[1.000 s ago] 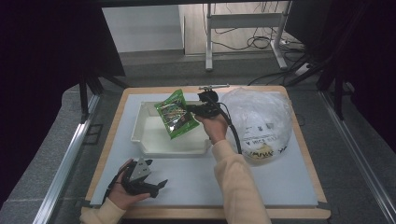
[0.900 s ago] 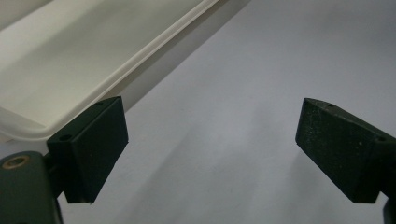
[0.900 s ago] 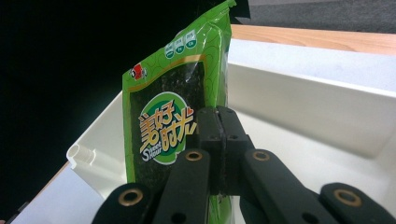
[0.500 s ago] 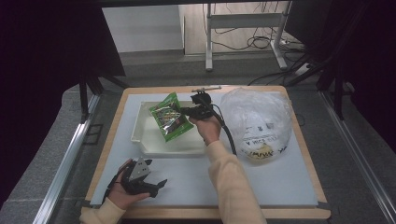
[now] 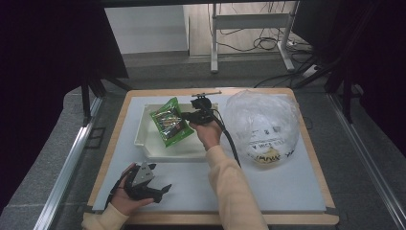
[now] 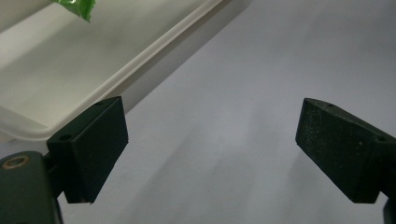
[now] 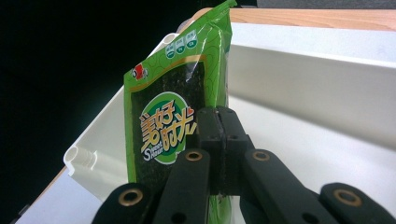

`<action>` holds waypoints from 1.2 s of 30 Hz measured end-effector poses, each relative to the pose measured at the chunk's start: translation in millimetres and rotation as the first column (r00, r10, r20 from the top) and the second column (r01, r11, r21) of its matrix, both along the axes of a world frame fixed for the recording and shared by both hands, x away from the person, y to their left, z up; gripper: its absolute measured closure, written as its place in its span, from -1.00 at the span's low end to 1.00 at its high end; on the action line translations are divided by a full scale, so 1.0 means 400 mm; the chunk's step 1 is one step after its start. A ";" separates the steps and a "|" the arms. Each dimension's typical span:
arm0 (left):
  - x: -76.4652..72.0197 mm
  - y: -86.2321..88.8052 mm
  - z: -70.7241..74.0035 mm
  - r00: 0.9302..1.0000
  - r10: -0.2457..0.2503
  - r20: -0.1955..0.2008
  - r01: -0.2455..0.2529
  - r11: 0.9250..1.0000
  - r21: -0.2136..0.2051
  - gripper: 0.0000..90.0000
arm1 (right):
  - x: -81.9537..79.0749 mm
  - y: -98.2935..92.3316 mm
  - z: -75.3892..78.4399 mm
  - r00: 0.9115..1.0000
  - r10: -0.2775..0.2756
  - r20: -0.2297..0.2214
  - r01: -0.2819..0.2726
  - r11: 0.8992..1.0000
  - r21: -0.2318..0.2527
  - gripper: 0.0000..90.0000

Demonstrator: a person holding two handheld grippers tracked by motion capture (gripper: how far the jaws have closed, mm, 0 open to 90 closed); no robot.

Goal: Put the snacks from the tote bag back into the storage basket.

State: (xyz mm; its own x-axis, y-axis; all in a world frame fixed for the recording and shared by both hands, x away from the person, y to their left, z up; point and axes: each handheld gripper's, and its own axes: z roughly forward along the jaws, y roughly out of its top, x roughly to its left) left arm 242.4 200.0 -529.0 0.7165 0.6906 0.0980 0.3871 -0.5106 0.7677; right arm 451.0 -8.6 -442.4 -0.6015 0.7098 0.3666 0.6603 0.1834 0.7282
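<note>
A green snack packet [image 5: 168,122] hangs over the white tray [image 5: 149,146] in the high view, held by my right gripper [image 5: 188,116], which is shut on its edge. In the right gripper view the packet [image 7: 173,112] stands upright just past the closed jaws of the right gripper [image 7: 222,135], with the tray wall [image 7: 317,93] behind it. My left gripper [image 5: 160,190] rests open near the table's front left corner. Through its own view, the left gripper [image 6: 212,140] has only bare grey mat between its wide-apart jaws, and the tray rim [image 6: 140,51] crosses at upper left.
A large clear plastic bag [image 5: 263,127] with printed contents lies right of the tray. A grey mat [image 5: 287,187] covers the wooden table. A cable [image 5: 230,141] trails from the right gripper along the forearm. Metal rails run along both table sides.
The right gripper has carried the green packet leftward, further over the tray. The left gripper has stayed in place, open.
</note>
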 end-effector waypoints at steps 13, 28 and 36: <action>0.001 0.001 0.000 1.000 0.001 -0.001 -0.001 1.000 -0.006 -0.80 | 0.005 0.030 -0.023 1.000 -0.010 -0.015 0.009 1.000 -0.024 1.00; -0.001 0.003 0.003 1.000 0.000 0.000 0.000 1.000 -0.014 -0.80 | 0.014 0.069 -0.063 0.998 -0.044 -0.038 0.042 0.998 -0.040 1.00; -0.001 0.003 0.004 1.000 0.001 0.003 -0.001 1.000 -0.017 -0.80 | 0.019 0.102 -0.107 0.995 -0.083 -0.060 0.079 0.994 -0.069 1.00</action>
